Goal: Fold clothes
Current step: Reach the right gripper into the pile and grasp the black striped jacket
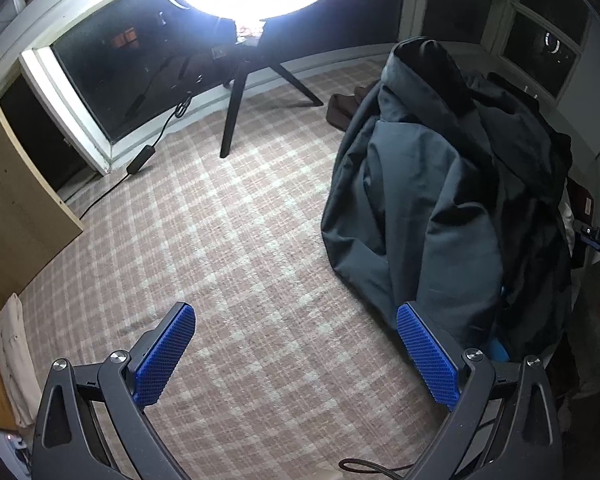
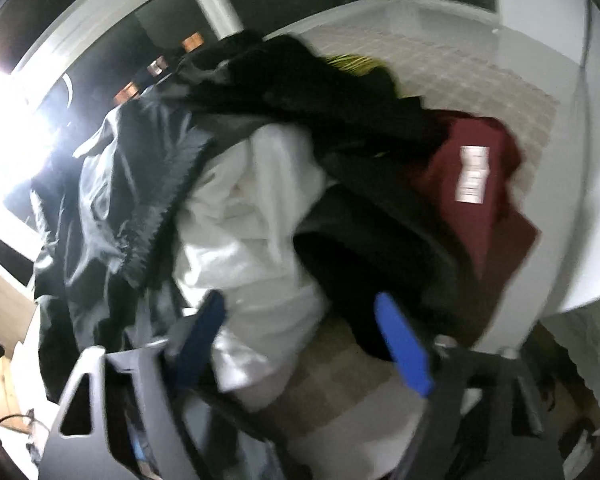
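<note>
We see the pink-and-cream checked carpet (image 1: pixel 228 248) filling the floor, and we take it as our landmark. On its right side, in the left wrist view, stands a tall heap of clothes topped by a slate-grey smooth-fabric garment (image 1: pixel 416 208), its lower edge touching the carpet. At the carpet's far edge stands a glaring white ring light on a black tripod (image 1: pixel 256 76), with a black power cable and adapter (image 1: pixel 140 160) trailing over the carpet's far left corner. From the right wrist view, blurred by motion, we look at the same heap on the carpet: a black shiny jacket (image 2: pixel 112 200) to the left, a crumpled white garment (image 2: pixel 252 216) in the middle, and a dark red folded garment with a white label (image 2: pixel 484 176) to the right. Our left gripper (image 1: pixel 296 348) hangs above bare carpet with its blue ribbed pads spread wide, gripping nothing. Our right gripper (image 2: pixel 308 340) is also spread wide, the white garment lying between its fingers.
</note>
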